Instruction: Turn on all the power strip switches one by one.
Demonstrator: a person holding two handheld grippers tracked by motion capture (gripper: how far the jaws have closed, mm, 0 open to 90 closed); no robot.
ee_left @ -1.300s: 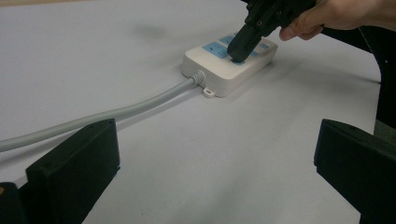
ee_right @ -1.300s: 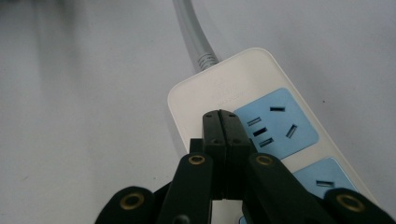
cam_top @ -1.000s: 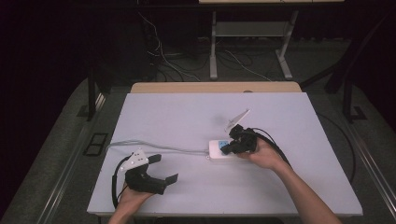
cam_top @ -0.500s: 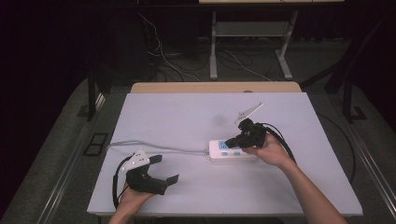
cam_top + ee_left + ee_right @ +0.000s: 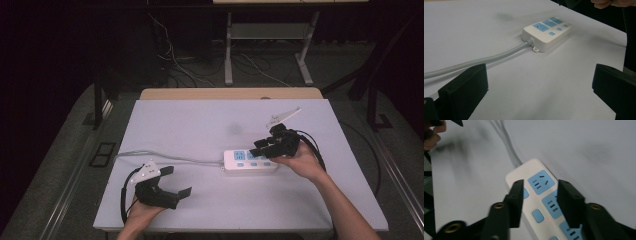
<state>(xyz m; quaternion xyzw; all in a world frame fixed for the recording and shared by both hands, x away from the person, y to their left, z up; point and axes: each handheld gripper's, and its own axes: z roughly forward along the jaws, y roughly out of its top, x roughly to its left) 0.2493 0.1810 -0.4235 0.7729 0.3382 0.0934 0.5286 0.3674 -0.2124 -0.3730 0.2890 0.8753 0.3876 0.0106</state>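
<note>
A white power strip (image 5: 250, 161) with blue sockets and blue switches lies flat at the middle right of the white table (image 5: 200, 125). Its grey cable (image 5: 165, 157) runs off to the left. My right gripper (image 5: 259, 148) hovers over the strip's right half, tilted down, open with nothing between its jaws. In the right gripper view the strip (image 5: 519, 173) lies just beneath my right gripper (image 5: 540, 183), small red lights glowing by its switches. My left gripper (image 5: 176, 183) rests near the front left edge, wide open and empty. Its view shows the strip (image 5: 546, 31) and cable (image 5: 474, 62) farther off.
The table's front edge (image 5: 240, 230) runs close below both hands. Beyond the far edge a metal desk frame (image 5: 265, 45) and loose cables (image 5: 175, 55) stand on the dark floor. Bare white surface stretches behind the strip.
My right gripper has drawn back to the right along the power strip, uncovering more of its left end. The strip and the left gripper have stayed where they were.
</note>
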